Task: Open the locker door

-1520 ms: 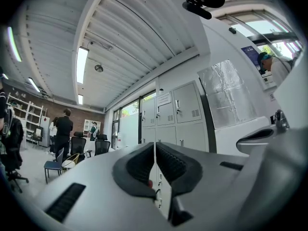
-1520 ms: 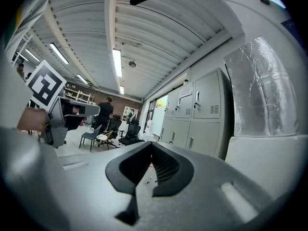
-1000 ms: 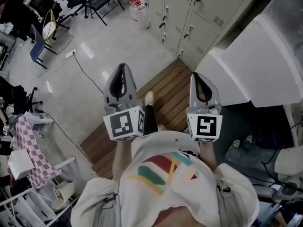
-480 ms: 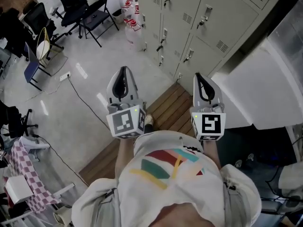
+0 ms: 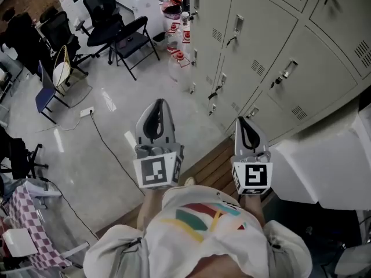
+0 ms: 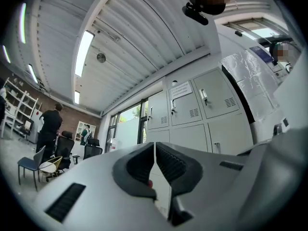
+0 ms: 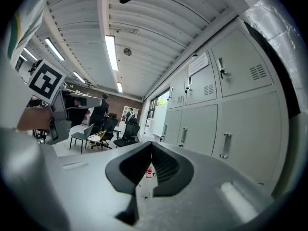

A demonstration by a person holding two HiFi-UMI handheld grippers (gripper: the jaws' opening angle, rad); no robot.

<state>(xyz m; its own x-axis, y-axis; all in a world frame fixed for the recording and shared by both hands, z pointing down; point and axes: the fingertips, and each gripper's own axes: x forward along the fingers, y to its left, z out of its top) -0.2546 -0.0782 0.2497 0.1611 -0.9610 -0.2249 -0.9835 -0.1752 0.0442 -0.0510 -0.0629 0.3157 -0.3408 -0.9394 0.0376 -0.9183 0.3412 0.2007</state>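
Beige-grey lockers [image 5: 264, 45], brown slatted boards [image 5: 207, 165], checked, perhaps pink-and-white cloth [image 5: 24, 212], black chairs [image 5: 103, 7]

In the head view the bank of lockers [image 5: 278, 51] runs off the frame from 12 to 3 o'clock. A white bulky object [image 5: 324, 172] at 4 o'clock is cut by the right edge. In the left gripper view, the notice [image 6: 181, 89] on one locker door [image 6: 185, 102] is too small to read.

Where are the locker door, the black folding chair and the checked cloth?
locker door [image 5: 261, 36], head view, bare panel near its handle
black folding chair [image 5: 131, 39], head view, its seat
checked cloth [image 5: 20, 204], head view, its middle
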